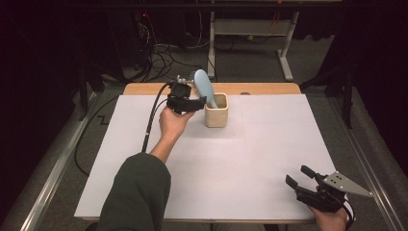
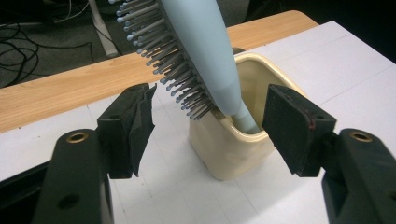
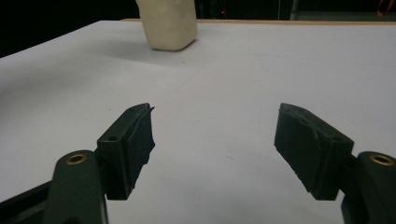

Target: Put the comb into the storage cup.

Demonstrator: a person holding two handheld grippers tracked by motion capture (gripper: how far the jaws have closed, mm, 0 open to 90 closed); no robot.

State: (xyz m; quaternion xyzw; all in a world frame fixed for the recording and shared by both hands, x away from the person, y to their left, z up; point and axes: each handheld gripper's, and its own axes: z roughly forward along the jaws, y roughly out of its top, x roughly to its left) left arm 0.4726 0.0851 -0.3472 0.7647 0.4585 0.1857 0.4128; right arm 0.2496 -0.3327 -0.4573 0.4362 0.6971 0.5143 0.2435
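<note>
While my left gripper [image 1: 188, 103] hovers with jaws apart at nine o'clock of the cream cup [image 1: 216, 117], the pale-blue hairbrush [image 1: 204, 86] stands handle-down inside, leaning toward eleven. Along my left jaws, grey bristles [image 2: 173, 65] face me. My right gripper [image 3: 212, 140] gapes, holding nothing.

No readable text or labels anywhere.
</note>
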